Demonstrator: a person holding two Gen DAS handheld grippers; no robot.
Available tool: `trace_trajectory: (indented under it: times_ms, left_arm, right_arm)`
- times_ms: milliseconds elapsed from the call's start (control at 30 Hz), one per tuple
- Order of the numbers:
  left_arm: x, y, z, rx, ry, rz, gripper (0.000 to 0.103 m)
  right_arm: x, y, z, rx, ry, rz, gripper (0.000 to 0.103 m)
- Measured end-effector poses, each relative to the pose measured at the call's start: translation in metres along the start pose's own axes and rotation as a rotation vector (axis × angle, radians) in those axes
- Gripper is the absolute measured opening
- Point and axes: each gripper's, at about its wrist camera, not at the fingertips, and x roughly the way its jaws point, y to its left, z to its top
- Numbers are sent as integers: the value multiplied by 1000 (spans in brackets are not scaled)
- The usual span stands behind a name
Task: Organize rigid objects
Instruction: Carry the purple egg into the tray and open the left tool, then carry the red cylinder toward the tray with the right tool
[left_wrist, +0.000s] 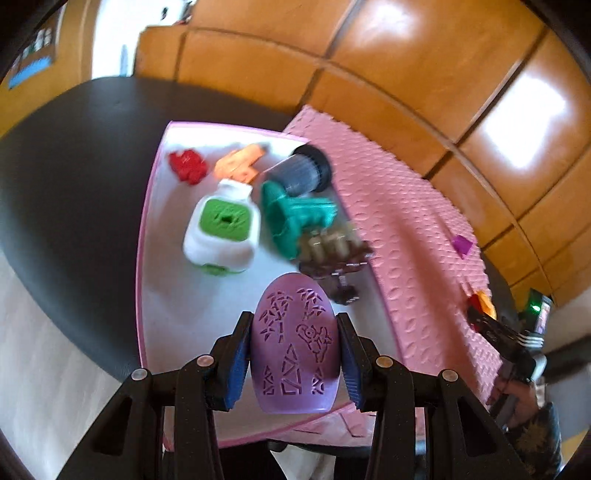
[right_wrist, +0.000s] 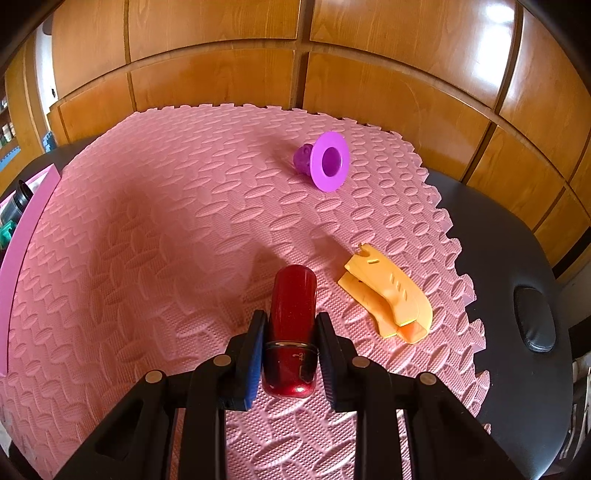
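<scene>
My left gripper (left_wrist: 293, 325) is shut on a purple carved oval piece (left_wrist: 293, 343) and holds it over the near part of a white tray with a pink rim (left_wrist: 142, 236). In the tray lie a red piece (left_wrist: 188, 165), an orange piece (left_wrist: 240, 162), a white and green cube (left_wrist: 223, 229), a teal piece (left_wrist: 295, 218), a dark cylinder (left_wrist: 301, 170) and a brown piece (left_wrist: 332, 254). My right gripper (right_wrist: 290, 325) is shut on a red cylinder (right_wrist: 293, 325) just above the pink foam mat (right_wrist: 147, 240).
On the mat lie a purple flanged piece (right_wrist: 327, 160) at the far side and an orange clip-like piece (right_wrist: 389, 293) to the right of the red cylinder. The mat rests on a black padded table (right_wrist: 509, 258). Wooden panels stand behind. The tray's edge (right_wrist: 26, 221) is at the left.
</scene>
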Motion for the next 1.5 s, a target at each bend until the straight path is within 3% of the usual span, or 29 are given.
trace_trajectory:
  times_ms: [667, 900, 1133, 1500]
  left_arm:
    - [55, 9, 42, -24, -5, 126, 44]
    - [41, 10, 35, -17, -25, 129, 53]
    - [23, 1, 20, 28, -53, 139, 54]
    - [-8, -16, 5, 136, -152, 220, 55]
  right_arm:
    - [0, 0, 0, 7, 0, -2, 26]
    - [-1, 1, 0, 7, -1, -11, 26]
    - [-1, 2, 0, 2, -4, -20, 26]
    - [-1, 3, 0, -7, -4, -27, 26]
